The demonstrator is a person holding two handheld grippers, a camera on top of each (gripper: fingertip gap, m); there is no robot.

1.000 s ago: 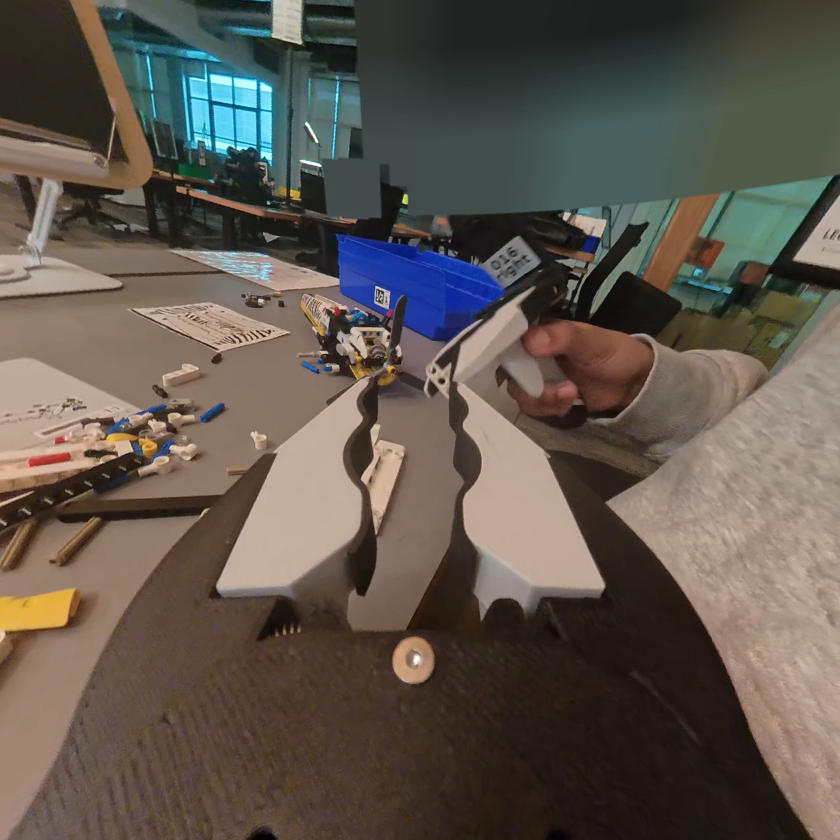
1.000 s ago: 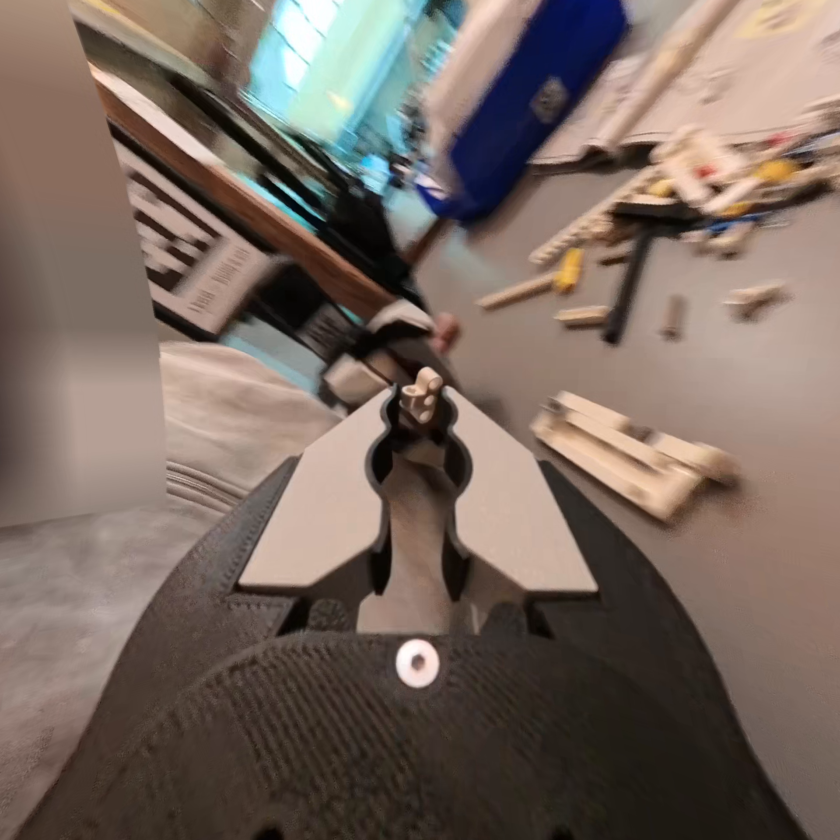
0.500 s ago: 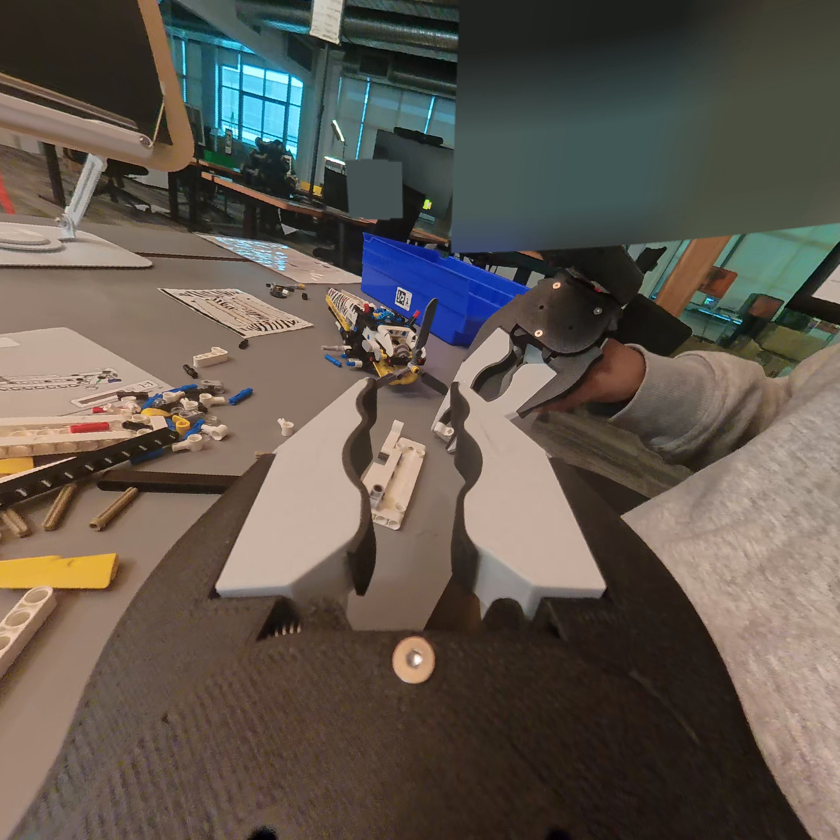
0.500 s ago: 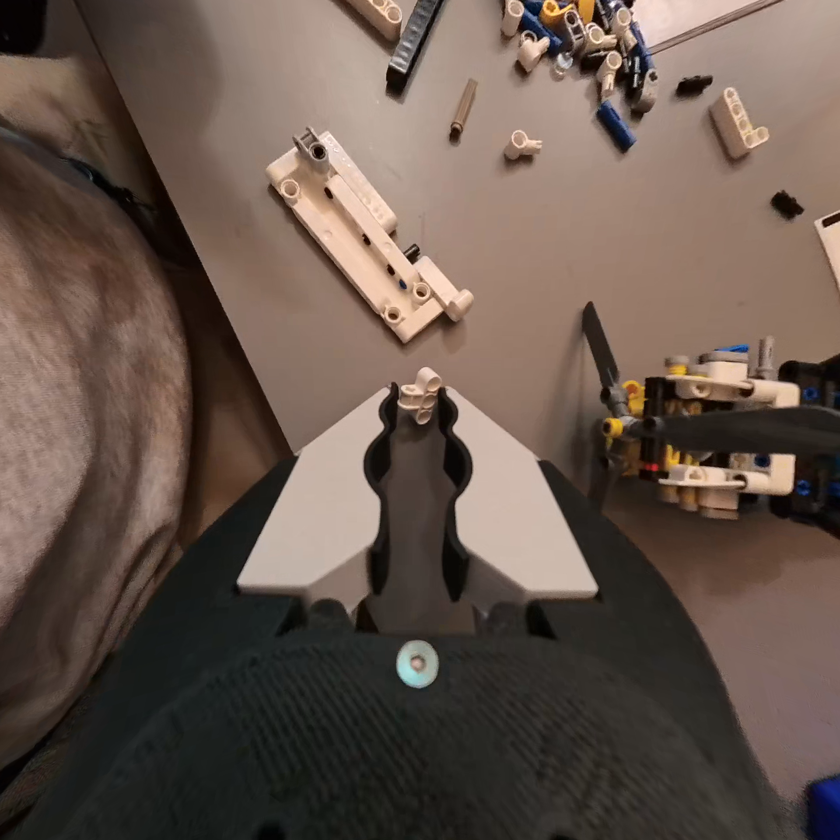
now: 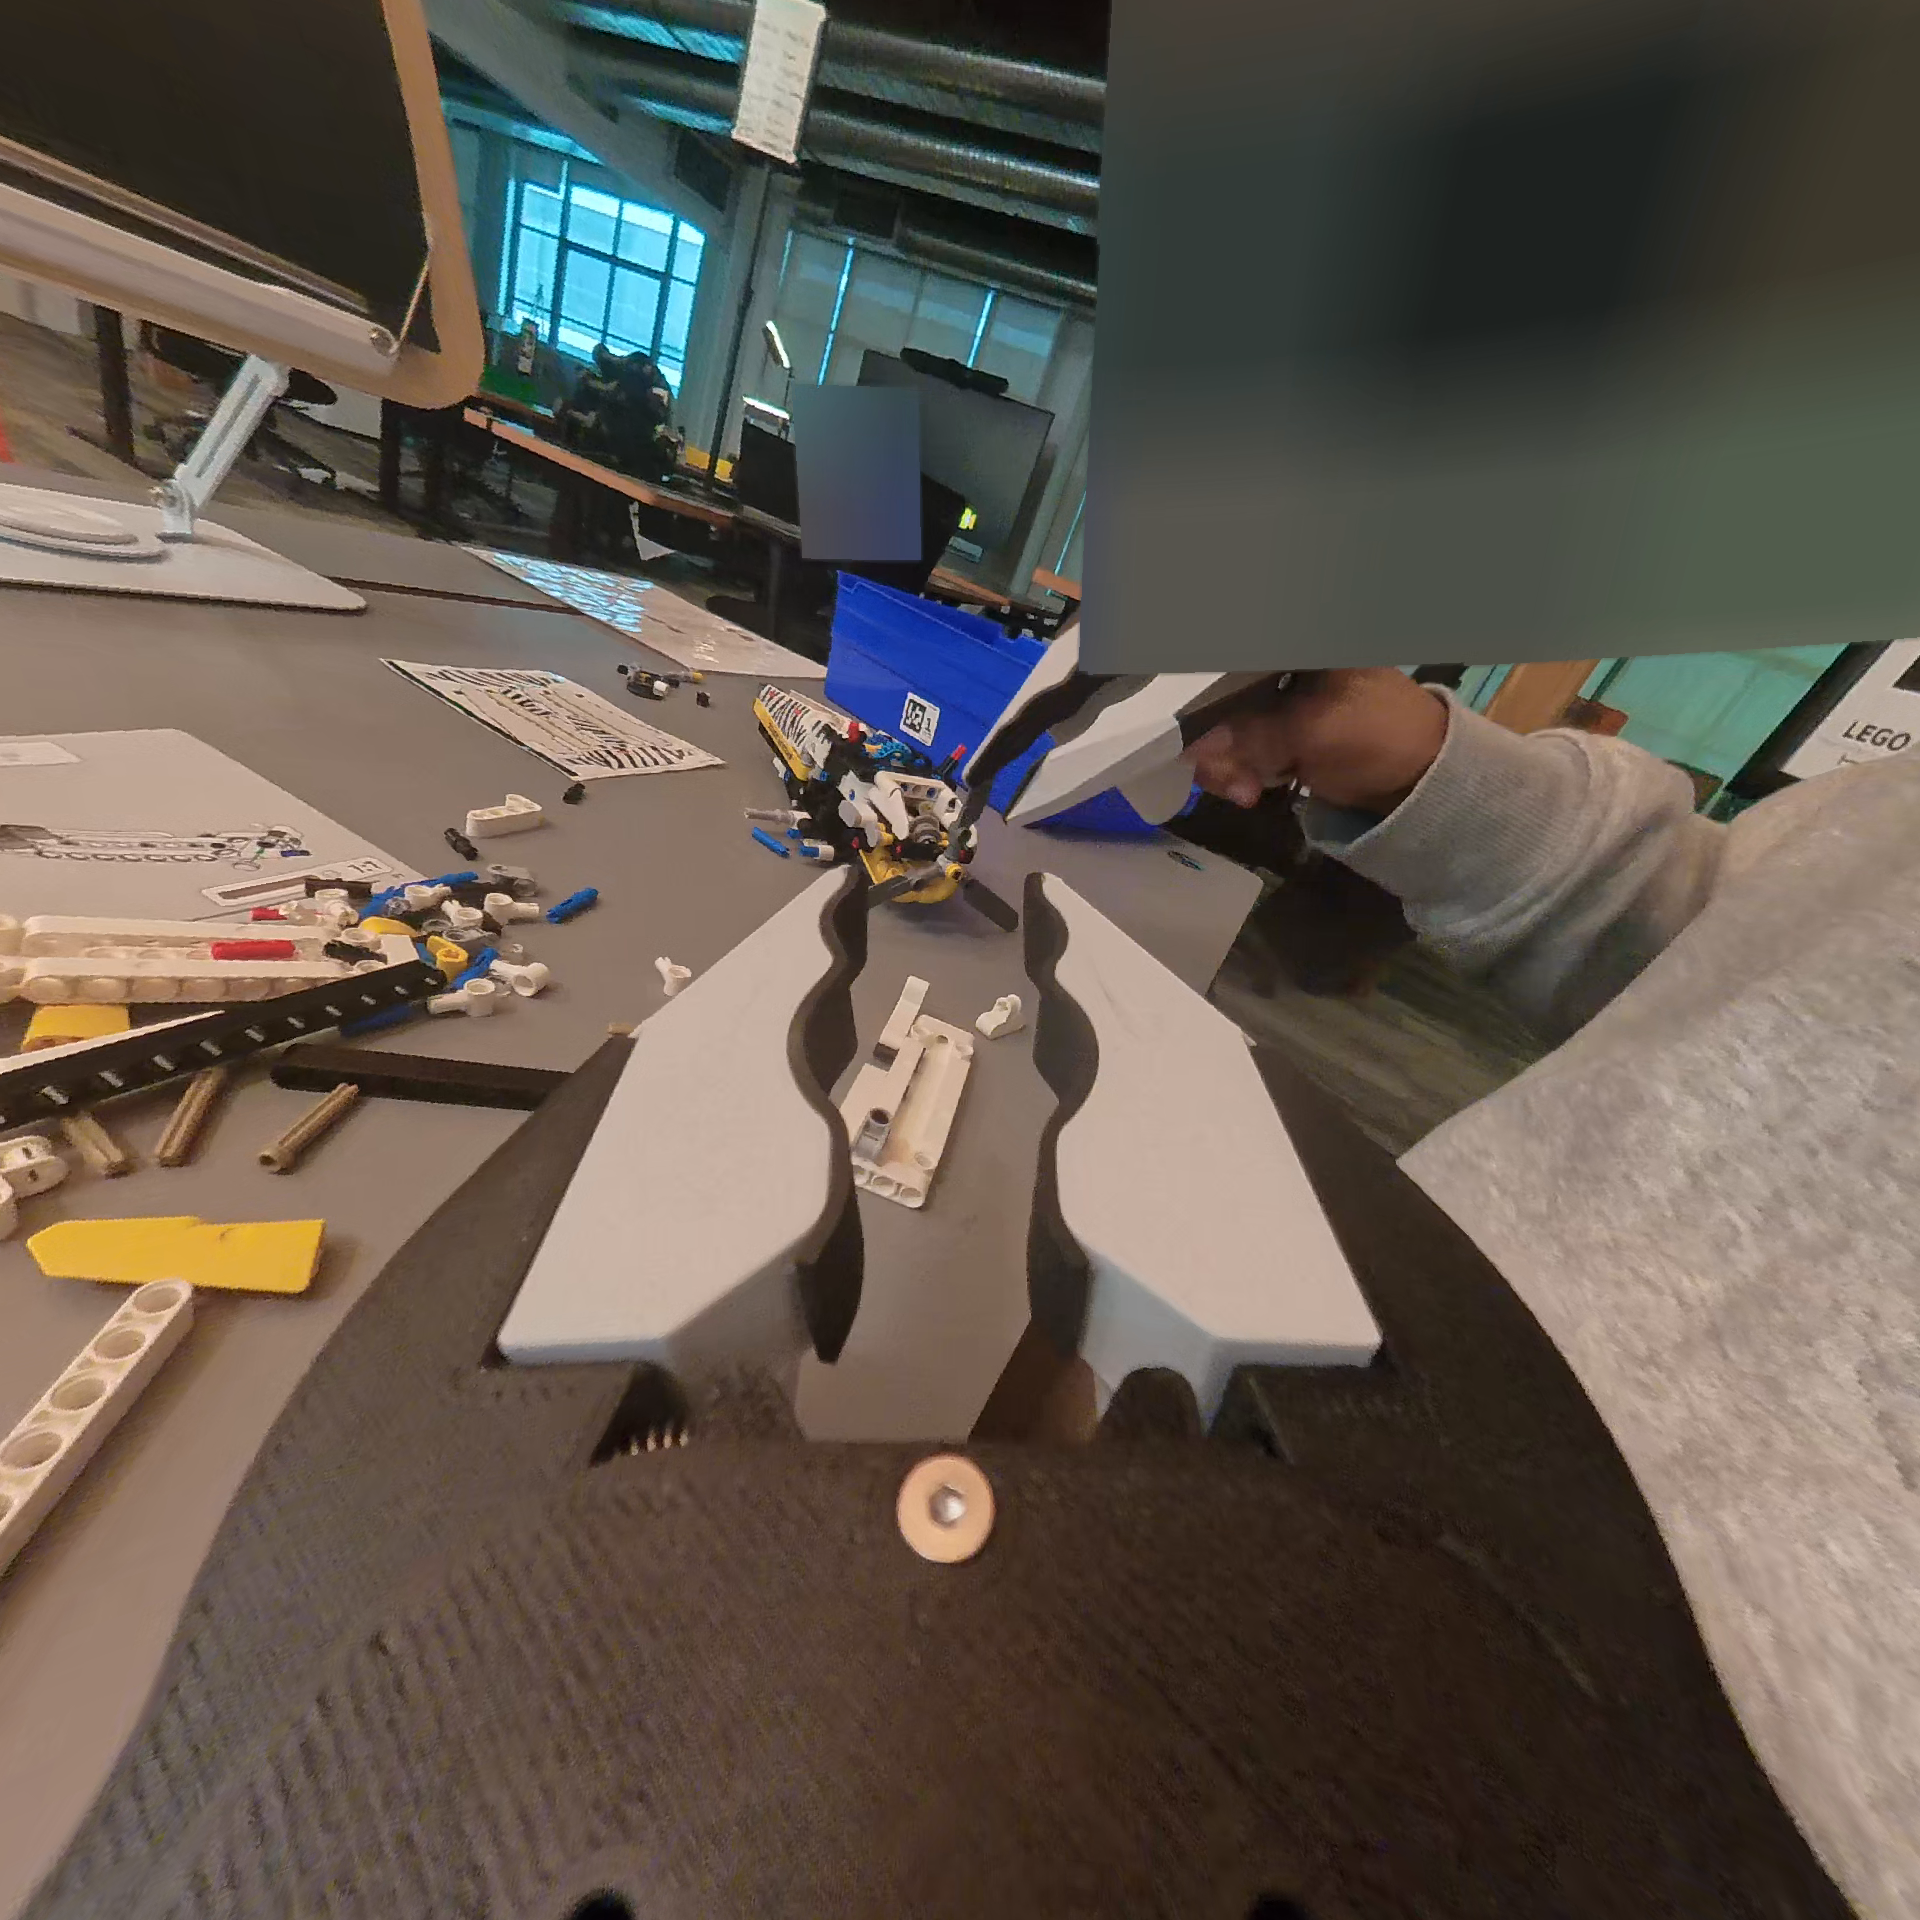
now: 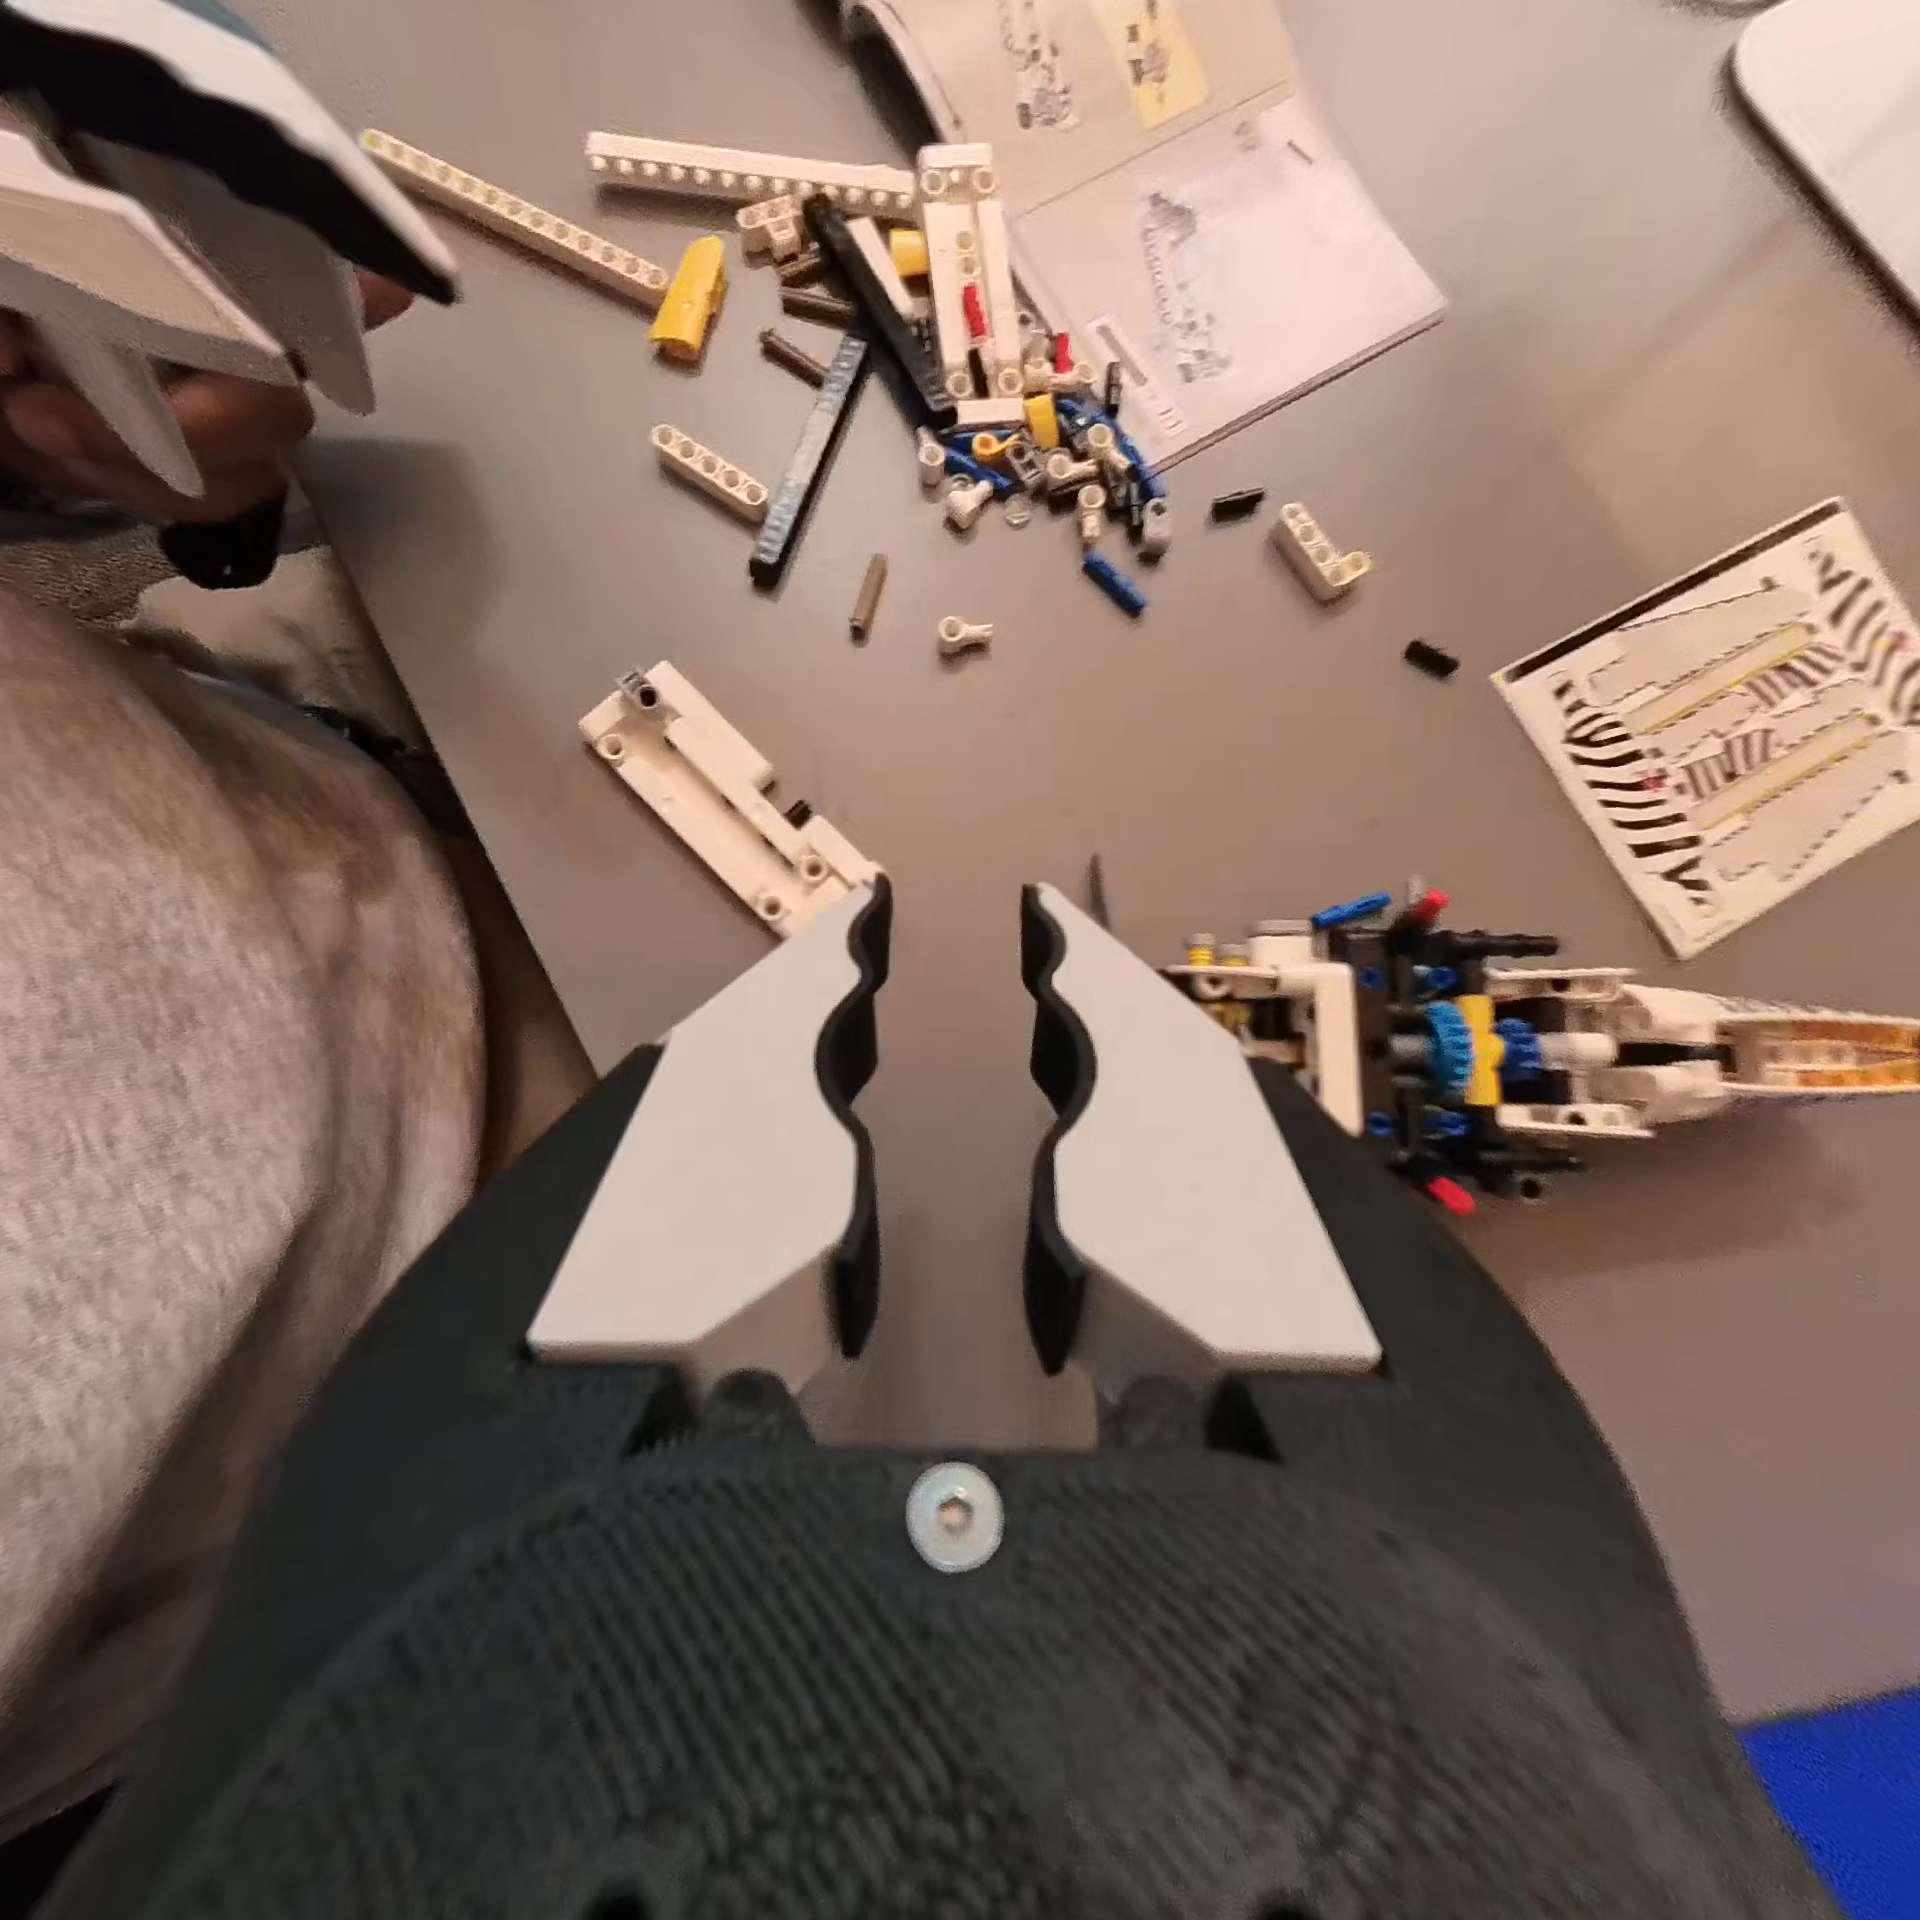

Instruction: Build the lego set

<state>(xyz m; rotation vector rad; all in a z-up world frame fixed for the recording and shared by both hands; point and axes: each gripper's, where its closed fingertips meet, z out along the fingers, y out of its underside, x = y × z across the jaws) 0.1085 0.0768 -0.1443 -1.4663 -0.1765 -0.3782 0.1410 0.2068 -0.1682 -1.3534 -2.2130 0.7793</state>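
Note:
My left gripper (image 5: 940, 883) is open and empty, low over the grey table (image 5: 665, 831). A white panel sub-assembly (image 5: 904, 1101) lies flat between its fingers, with a small white connector (image 5: 1000, 1016) loose beside it. My right gripper (image 6: 956, 904) is open and empty, looking down from above the table. The panel (image 6: 727, 800) lies just left of its left fingertip. The partly built plane model (image 6: 1507, 1039) lies to its right and also shows in the left wrist view (image 5: 883, 821). The right gripper (image 5: 1013, 795) hangs above the plane there. The connector does not show in the right wrist view.
A pile of loose parts and long beams (image 6: 1018, 416) lies by an open instruction booklet (image 6: 1195, 208). A striped sticker sheet (image 6: 1745, 717) is at the right. A blue bin (image 5: 935, 665) stands behind the plane. A yellow piece (image 5: 177, 1252) lies near left. The table edge runs beside the person's grey sleeve (image 6: 208, 987). About 15 cm separates my left fingertips from my right. From the left gripper's tips to the yellow piece (image 5: 177, 1252) is close to 12 cm. It turns up in the right wrist view (image 6: 688, 282) as well.
My right gripper was shut on the small white connector; it has opened, the connector now lies beside the white panel, and the gripper has risen. The left gripper barely moved.

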